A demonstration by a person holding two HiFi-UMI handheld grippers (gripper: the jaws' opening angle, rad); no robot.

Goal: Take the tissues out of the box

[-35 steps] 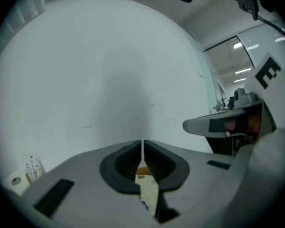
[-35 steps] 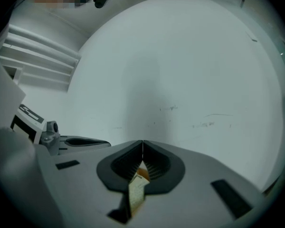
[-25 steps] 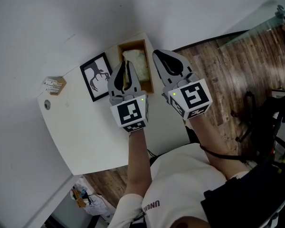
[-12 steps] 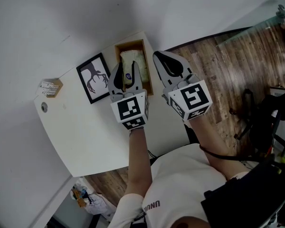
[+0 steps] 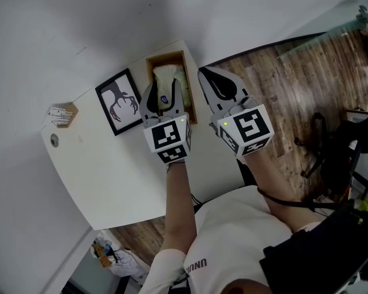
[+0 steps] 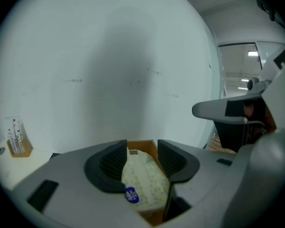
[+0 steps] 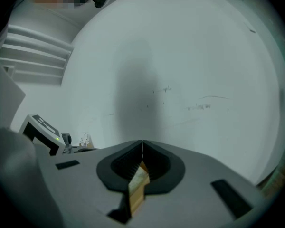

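A wooden box point(image 5: 165, 56) stands at the far right corner of the white table point(image 5: 104, 170). In it lies a pale tissue pack point(image 5: 172, 73) with a blue sticker. My left gripper point(image 5: 164, 86) hovers over the box, and its jaws are opening. In the left gripper view the tissue pack point(image 6: 142, 179) shows between the spread pads, which do not press on it. My right gripper point(image 5: 207, 77) is shut just right of the box. In the right gripper view its tips point(image 7: 142, 144) meet, and a wooden edge point(image 7: 135, 191) of the box shows in the hollow behind them.
A black-framed antler picture point(image 5: 118, 101) lies left of the box. A small card holder point(image 5: 61, 112) and a round hole point(image 5: 54, 141) are at the table's left corner. White walls close the far side. Wooden floor point(image 5: 294, 90) lies to the right.
The left gripper's jaws have spread from nearly shut to wide over the box, and the pack's blue sticker now shows between them. The right gripper has stayed in place.
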